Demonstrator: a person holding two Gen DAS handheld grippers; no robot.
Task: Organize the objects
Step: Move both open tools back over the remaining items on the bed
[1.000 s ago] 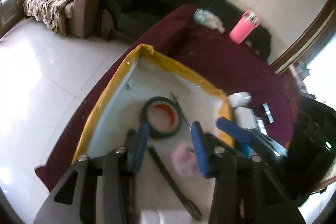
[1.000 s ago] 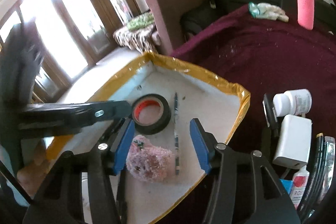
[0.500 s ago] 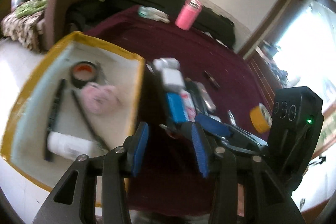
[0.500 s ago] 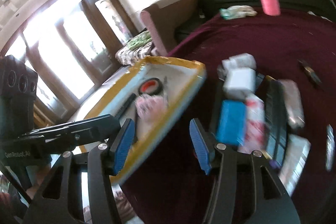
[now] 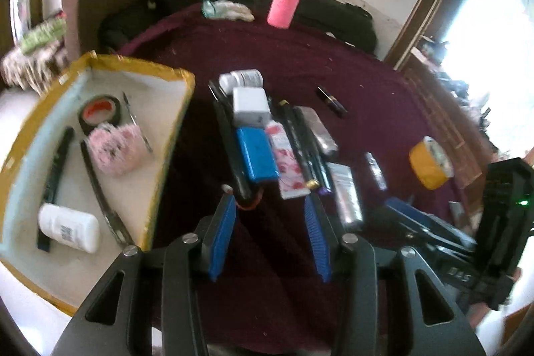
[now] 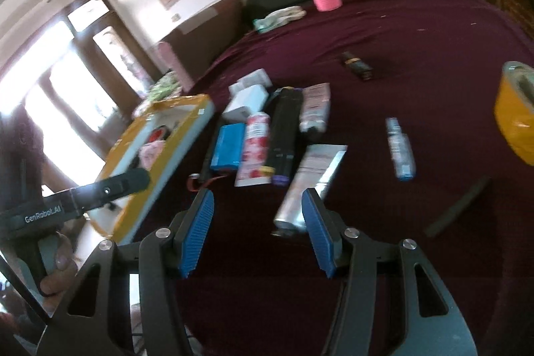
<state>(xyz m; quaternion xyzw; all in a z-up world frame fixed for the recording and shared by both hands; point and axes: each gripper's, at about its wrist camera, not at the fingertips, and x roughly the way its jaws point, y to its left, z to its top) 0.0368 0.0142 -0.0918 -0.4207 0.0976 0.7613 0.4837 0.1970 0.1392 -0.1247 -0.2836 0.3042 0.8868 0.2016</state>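
Observation:
A yellow-rimmed tray [image 5: 140, 65] on the left holds a black tape roll [image 5: 98, 110], a pink fluffy piece [image 5: 115, 149] and a white bottle [image 5: 68, 227]. Beside it, loose items lie on the maroon cloth: a white charger [image 5: 250, 105], a blue battery pack [image 5: 257, 154], a flowered tube [image 5: 287, 155] and a silver tube [image 5: 347, 192]. My left gripper [image 5: 268, 206] hangs open just short of the battery pack, holding nothing. My right gripper [image 6: 257, 194] is open and holds nothing, with the silver tube [image 6: 310, 182] by its right finger.
A yellow tape roll [image 6: 515, 122], a small spray bottle [image 6: 400, 147], a dark lipstick [image 6: 357, 65] and a dark strip [image 6: 457, 209] lie scattered to the right. A pink bottle [image 5: 285, 4] stands at the cloth's far edge. A sofa runs behind.
Both grippers have swung right, from over the tray to over the loose items on the cloth. Neither took hold of anything; the jaws kept their width.

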